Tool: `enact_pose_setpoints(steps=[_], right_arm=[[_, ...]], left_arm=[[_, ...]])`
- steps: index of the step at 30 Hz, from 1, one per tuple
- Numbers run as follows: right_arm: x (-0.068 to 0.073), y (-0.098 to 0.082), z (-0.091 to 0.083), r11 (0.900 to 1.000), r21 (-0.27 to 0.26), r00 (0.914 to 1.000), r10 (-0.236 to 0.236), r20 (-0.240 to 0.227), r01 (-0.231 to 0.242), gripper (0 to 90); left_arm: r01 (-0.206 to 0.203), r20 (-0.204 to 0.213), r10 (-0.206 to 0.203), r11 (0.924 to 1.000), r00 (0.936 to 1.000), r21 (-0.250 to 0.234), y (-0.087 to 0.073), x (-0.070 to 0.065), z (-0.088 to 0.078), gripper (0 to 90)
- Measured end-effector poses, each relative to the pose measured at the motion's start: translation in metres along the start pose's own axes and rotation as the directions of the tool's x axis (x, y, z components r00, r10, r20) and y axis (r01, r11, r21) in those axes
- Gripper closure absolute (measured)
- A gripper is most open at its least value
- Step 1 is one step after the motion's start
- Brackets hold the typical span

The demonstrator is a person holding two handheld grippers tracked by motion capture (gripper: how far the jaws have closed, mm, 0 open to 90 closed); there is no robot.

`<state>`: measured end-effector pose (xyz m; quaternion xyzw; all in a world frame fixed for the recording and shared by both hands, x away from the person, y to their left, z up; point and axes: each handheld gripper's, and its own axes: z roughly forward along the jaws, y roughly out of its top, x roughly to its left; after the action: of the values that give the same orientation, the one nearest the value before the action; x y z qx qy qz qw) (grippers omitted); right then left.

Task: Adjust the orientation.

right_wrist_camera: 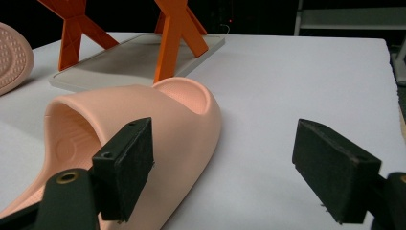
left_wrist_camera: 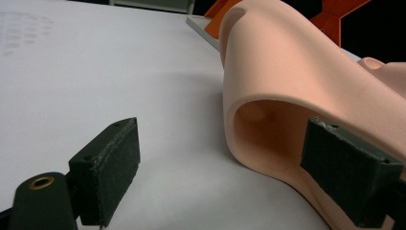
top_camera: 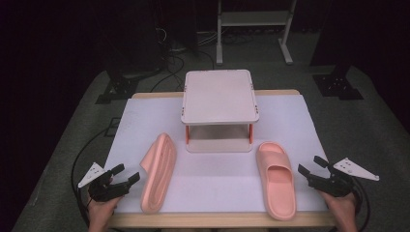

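Two pink foam slides lie on the white table cover [top_camera: 212, 174]. The left slide [top_camera: 158, 171] rests tipped on its side, strap toward my left gripper [top_camera: 129, 175]; its strap opening [left_wrist_camera: 268, 120] faces the left gripper view. The right slide [top_camera: 276, 178] lies sole down, and its strap [right_wrist_camera: 139, 115] fills the lower left of the right gripper view. My left gripper [left_wrist_camera: 220, 167] is open just left of the tipped slide. To the right of the flat slide my right gripper [top_camera: 309, 166] [right_wrist_camera: 222, 158] is open, holding nothing.
A small two-tier rack [top_camera: 220, 96] with a pale top shelf and orange legs [right_wrist_camera: 174, 33] stands at the table's middle back. A metal stand [top_camera: 254, 24] and cables are on the floor beyond. The wooden table edge [top_camera: 212, 221] runs along the front.
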<state>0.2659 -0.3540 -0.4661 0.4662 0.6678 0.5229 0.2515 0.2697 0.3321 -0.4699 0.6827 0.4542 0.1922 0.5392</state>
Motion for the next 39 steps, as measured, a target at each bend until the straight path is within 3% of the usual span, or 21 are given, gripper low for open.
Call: enact_pose_setpoints(steps=[15,21,24,30,33,36,39], right_arm=[[0.002,0.000,0.002,1.000,0.007,0.9999,-0.009,-0.008,0.009,21.5],[0.002,0.000,0.003,1.000,0.007,0.9999,-0.009,-0.011,0.009,21.5],[0.002,0.000,0.003,1.000,0.007,0.9999,-0.010,-0.011,0.010,21.4],[0.003,0.000,0.004,1.000,0.011,0.9999,-0.010,-0.013,0.010,21.4],[0.003,0.000,0.004,1.000,0.011,0.9998,-0.015,-0.014,0.015,21.4],[0.003,0.000,0.004,1.000,0.011,0.9998,-0.014,-0.015,0.015,21.4],[0.003,0.000,0.005,1.000,0.015,0.9998,-0.013,-0.016,0.014,21.4]], left_arm=[[-0.024,-0.012,0.025,0.9980,0.9996,0.059,0.004,-0.005,0.016,14.2],[-0.075,-0.048,0.079,0.9927,0.9957,0.095,0.008,-0.011,0.027,17.6],[-0.077,-0.048,0.082,0.9920,0.9955,0.100,0.009,-0.013,0.031,18.3],[-0.070,-0.038,0.075,0.9921,0.9965,0.104,0.011,-0.013,0.036,23.7],[-0.065,-0.021,0.068,0.9912,0.9975,0.115,0.011,-0.013,0.039,29.0],[-0.050,-0.010,0.051,0.9918,0.9986,0.118,0.014,-0.015,0.041,40.2],[-0.050,-0.008,0.051,0.9912,0.9987,0.122,0.015,-0.016,0.042,44.0]])
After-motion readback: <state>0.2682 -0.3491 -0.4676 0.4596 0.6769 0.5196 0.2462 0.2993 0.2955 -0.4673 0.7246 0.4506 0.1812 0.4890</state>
